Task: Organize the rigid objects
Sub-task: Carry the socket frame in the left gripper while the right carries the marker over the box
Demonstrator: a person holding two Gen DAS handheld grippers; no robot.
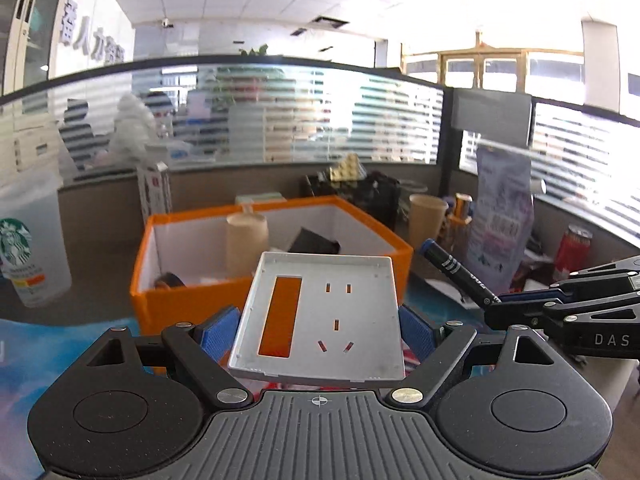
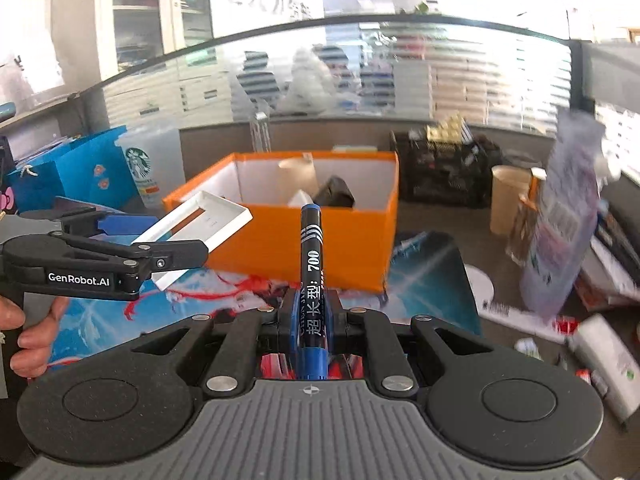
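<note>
Clamped in your right gripper [image 2: 310, 320], the blue-capped black marker [image 2: 310, 256] is heading boxward; your left gripper [image 1: 318, 326] is gripping the grey plastic socket faceplate [image 1: 324, 312] edgewise: lower both into the orange cardboard box [image 1: 276, 276].

A box [image 2: 304, 240] is set mid-counter, with a roll [image 2: 298, 180] inside; a plastic cup [image 2: 140, 164] is placed to its left, a paper cup [image 2: 508, 196] to its right, partition glass [image 2: 400, 76] behind

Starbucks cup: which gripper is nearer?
Left. The left gripper, holding the socket plate, is on the Starbucks cup side of the orange box; the right gripper, gripping the marker, is farther away.
</note>
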